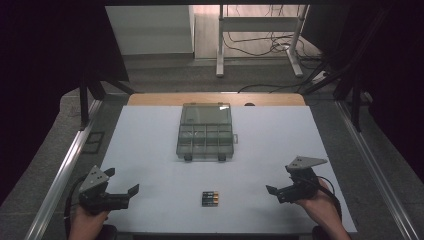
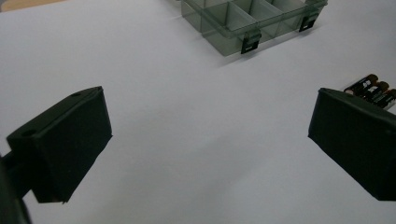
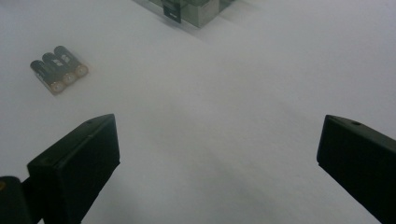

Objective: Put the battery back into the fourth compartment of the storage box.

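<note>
Three batteries [image 1: 210, 198] side by side near table [image 1: 150, 150] front edge, well short of open clear compartment box [image 1: 206, 132], untouched, midway between left gripper [image 1: 122, 182] and right gripper [image 1: 280, 180], both jaws spread wide, empty, low over white surface.

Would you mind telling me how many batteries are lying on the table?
3 batteries, side by side and touching, on the white table near its front edge, between the two grippers and in front of the open compartment box. None seems hidden.
</note>
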A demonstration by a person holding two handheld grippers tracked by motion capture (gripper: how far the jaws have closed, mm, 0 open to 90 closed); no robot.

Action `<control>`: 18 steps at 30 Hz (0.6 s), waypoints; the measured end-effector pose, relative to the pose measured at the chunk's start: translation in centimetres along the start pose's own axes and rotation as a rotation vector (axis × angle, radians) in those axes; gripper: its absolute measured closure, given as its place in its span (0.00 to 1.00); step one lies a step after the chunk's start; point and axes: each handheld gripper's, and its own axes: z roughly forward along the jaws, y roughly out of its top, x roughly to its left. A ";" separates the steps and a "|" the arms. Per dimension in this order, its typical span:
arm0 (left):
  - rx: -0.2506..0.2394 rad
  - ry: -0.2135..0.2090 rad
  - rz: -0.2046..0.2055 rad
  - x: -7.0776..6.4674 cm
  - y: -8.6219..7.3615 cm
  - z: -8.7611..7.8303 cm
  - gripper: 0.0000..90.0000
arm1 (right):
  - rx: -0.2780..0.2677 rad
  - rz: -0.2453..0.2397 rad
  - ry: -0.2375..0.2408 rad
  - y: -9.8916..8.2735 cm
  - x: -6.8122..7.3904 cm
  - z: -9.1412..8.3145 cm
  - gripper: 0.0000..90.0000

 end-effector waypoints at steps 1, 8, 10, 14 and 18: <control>0.001 0.000 0.000 0.0 0.0 0.0 0.00 | 0.003 -0.006 0.006 0.2 0.2 0.1 0.00; 0.003 0.004 0.002 0.0 0.0 0.0 0.00 | 0.028 -0.067 0.024 2.0 1.4 1.2 0.00; 0.002 0.004 0.002 0.0 0.0 -0.1 0.00 | 0.028 -0.068 0.021 2.4 1.5 1.5 0.00; 0.003 0.000 0.000 0.1 0.0 -0.1 0.00 | 0.036 -0.077 0.019 3.1 1.6 1.9 0.00; 0.003 0.000 0.000 0.1 0.0 -0.1 0.00 | 0.059 -0.086 0.024 4.3 2.3 2.7 0.00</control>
